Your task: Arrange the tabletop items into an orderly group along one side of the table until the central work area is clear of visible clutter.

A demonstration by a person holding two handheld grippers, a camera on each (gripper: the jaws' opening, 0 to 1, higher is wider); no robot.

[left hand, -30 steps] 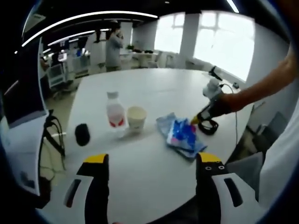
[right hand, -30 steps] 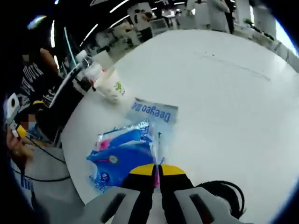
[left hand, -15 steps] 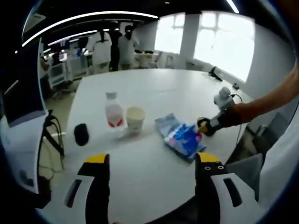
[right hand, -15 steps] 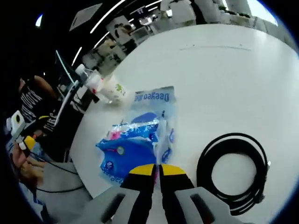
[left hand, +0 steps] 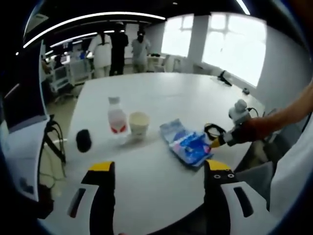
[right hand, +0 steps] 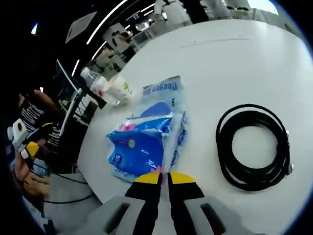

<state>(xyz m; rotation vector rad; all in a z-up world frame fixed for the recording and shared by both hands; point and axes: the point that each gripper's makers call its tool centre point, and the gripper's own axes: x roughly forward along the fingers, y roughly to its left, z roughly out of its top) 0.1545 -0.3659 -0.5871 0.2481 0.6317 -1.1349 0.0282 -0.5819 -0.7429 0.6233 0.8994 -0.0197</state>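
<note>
Right gripper view: right tongs [right hand: 164,175] pinching shut on near edge of blue packet [right hand: 142,144]. We are judging slow flat drag best, toward bottle [left hand: 117,117] and cup [left hand: 139,125], steering off cable coil [right hand: 254,146]. Left tongs [left hand: 156,169] hovering open over counter [left hand: 146,196] near edge; open room beyond.

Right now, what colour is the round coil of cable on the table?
The cable is black, clearest in the right gripper view.
</note>
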